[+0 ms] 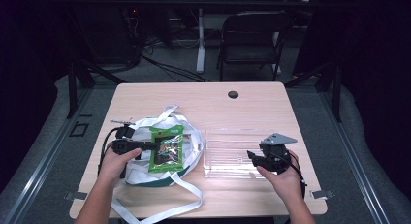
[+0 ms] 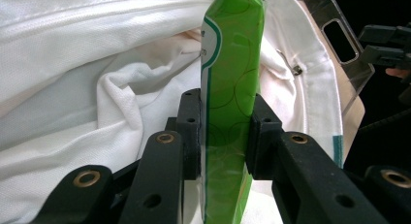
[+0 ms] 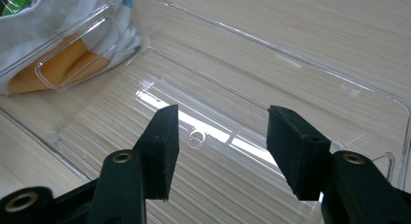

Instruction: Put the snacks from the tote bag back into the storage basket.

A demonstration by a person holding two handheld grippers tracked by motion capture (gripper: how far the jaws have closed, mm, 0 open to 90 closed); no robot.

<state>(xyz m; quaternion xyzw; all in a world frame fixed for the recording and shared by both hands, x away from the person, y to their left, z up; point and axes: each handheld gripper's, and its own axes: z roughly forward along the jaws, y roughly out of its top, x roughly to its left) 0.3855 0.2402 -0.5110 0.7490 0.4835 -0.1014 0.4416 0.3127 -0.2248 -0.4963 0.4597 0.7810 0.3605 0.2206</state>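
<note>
Left gripper [image 1: 145,146], near the desk's [image 1: 242,107] front left corner, is clamped on a green packet [image 2: 232,88] lying over a white cloth bag [image 1: 189,136]; the packet's print is too small to read. Right gripper [image 3: 220,151], jaws parted and holding nothing, hangs over a clear plastic tray [image 3: 339,88] toward the front right edge. The bag's straps [image 1: 160,212] overhang the front edge, partly cut off.

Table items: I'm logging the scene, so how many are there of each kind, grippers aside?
White bag with straps: 1
Green packet, held in the left gripper: 1
Clear plastic tray, beside the open right gripper: 1
Total: 3
</note>
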